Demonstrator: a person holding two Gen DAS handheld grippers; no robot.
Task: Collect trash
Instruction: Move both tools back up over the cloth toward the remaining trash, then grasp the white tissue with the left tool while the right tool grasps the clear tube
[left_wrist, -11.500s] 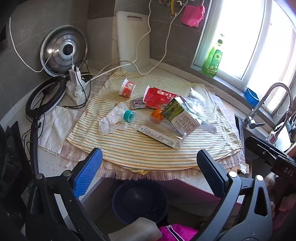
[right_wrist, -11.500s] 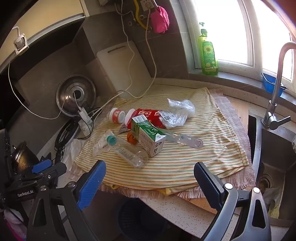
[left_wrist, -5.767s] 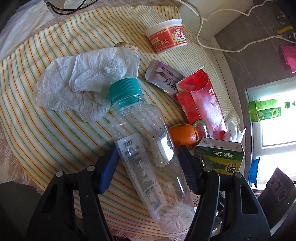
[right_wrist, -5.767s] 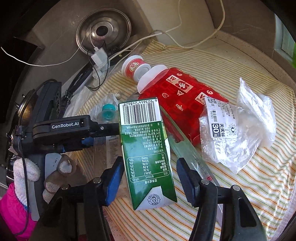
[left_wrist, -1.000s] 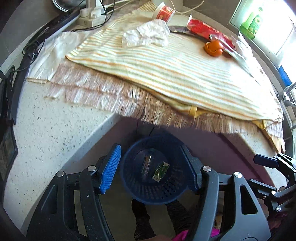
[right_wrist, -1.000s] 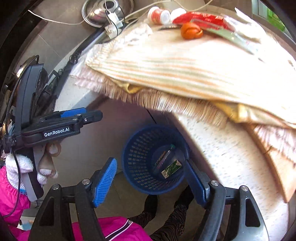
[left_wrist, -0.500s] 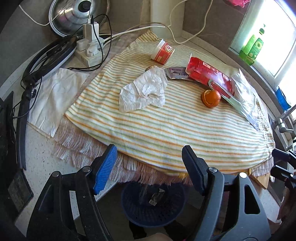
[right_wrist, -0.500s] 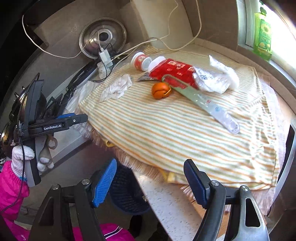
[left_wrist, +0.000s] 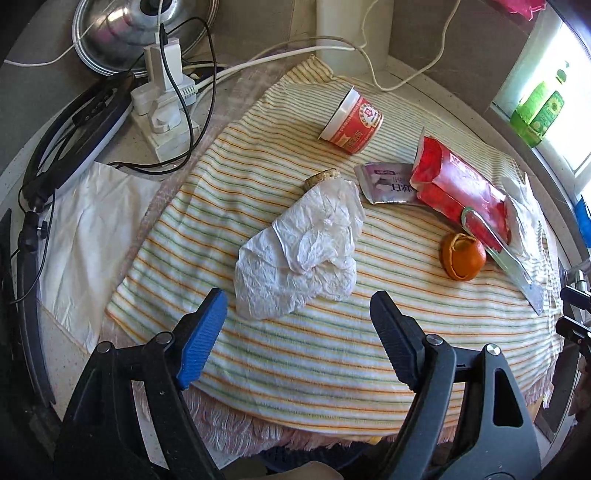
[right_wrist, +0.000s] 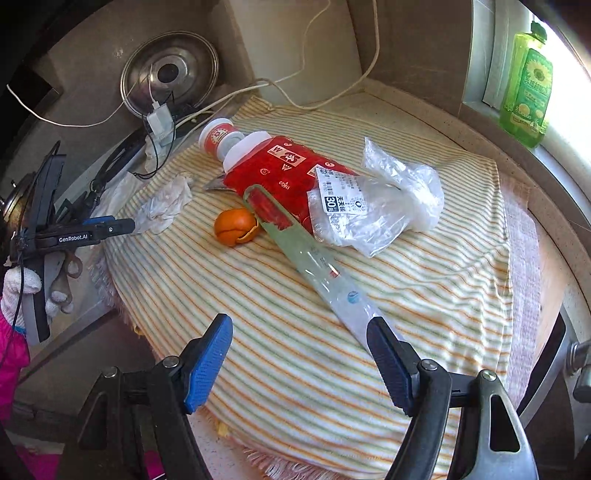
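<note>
Trash lies on a striped cloth (left_wrist: 295, 354). A crumpled white tissue (left_wrist: 299, 251) sits just beyond my left gripper (left_wrist: 295, 332), whose jaws are opening with nothing between them. Farther off are a red yogurt cup (left_wrist: 351, 123), a silver wrapper (left_wrist: 388, 182), a red pouch (left_wrist: 458, 188) and an orange peel (left_wrist: 461, 256). My right gripper (right_wrist: 299, 354) stands open and empty over the cloth's near edge. The long clear package (right_wrist: 317, 269) ends beside its right finger. Beyond lie the orange peel (right_wrist: 234, 227), the red pouch (right_wrist: 288, 170) and a labelled clear plastic bag (right_wrist: 373, 206).
A pot lid (left_wrist: 122, 29), a power strip (left_wrist: 162, 110) with cables and a white cloth (left_wrist: 92, 221) lie left of the striped cloth. A green soap bottle (right_wrist: 526, 92) stands on the window sill. A gloved hand (right_wrist: 18, 291) holds the left gripper (right_wrist: 122, 225).
Both grippers have swung up from over the blue basket, where the bottle and carton lay, to over the striped cloth. The trash on it is now closer. The left jaws stand wider.
</note>
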